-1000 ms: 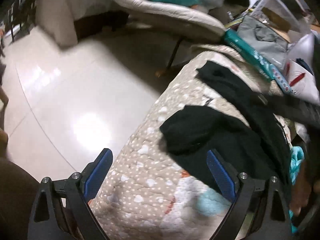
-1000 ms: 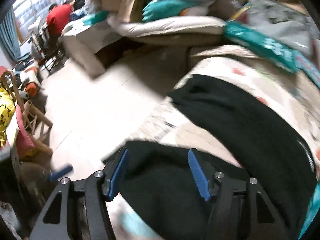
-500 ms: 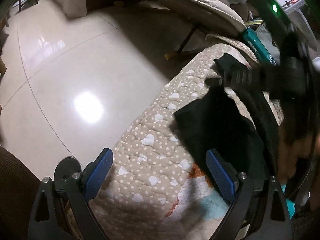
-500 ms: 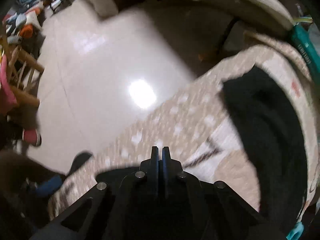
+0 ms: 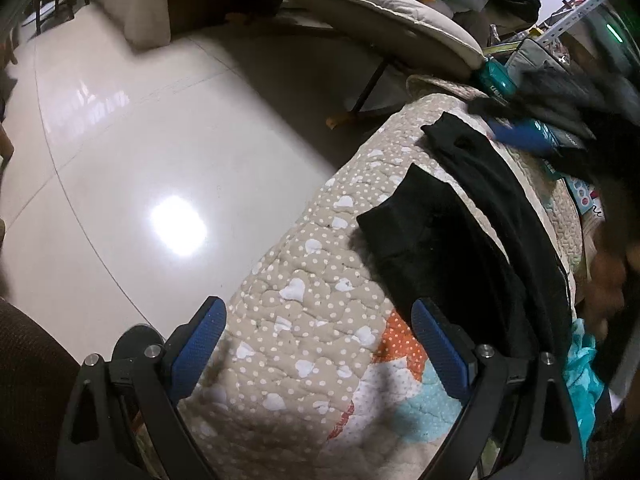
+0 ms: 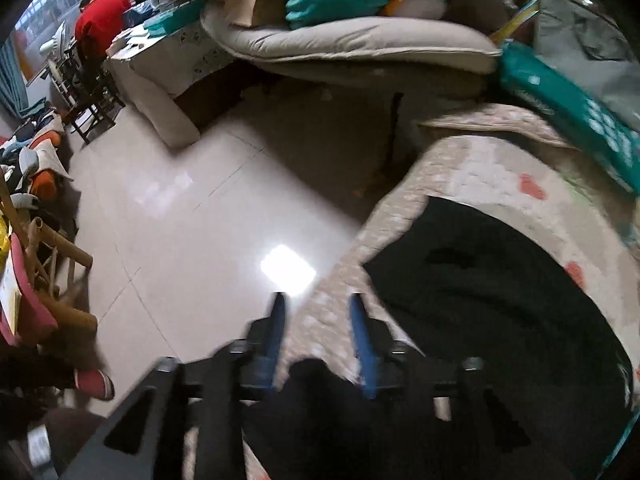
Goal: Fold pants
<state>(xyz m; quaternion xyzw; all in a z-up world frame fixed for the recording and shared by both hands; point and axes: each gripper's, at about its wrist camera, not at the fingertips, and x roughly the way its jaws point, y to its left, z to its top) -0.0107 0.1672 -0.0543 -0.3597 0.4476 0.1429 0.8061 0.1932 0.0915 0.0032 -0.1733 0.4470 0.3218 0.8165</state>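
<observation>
One pair of black pants (image 5: 472, 240) lies on one quilt (image 5: 304, 292). Two tools show: the left tool (image 5: 320, 344) and the right tool (image 6: 318, 340), each with two blue-padded fingers. One person in red (image 6: 102, 26) sits far off.

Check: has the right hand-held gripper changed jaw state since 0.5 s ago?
Yes. The right hand-held gripper was shut; its jaws now stand apart over the dotted beige quilt edge, holding nothing.

Open floor (image 5: 168, 152) left of the quilt (image 5: 320, 304); clutter (image 6: 572, 120) crowds its far end.
</observation>
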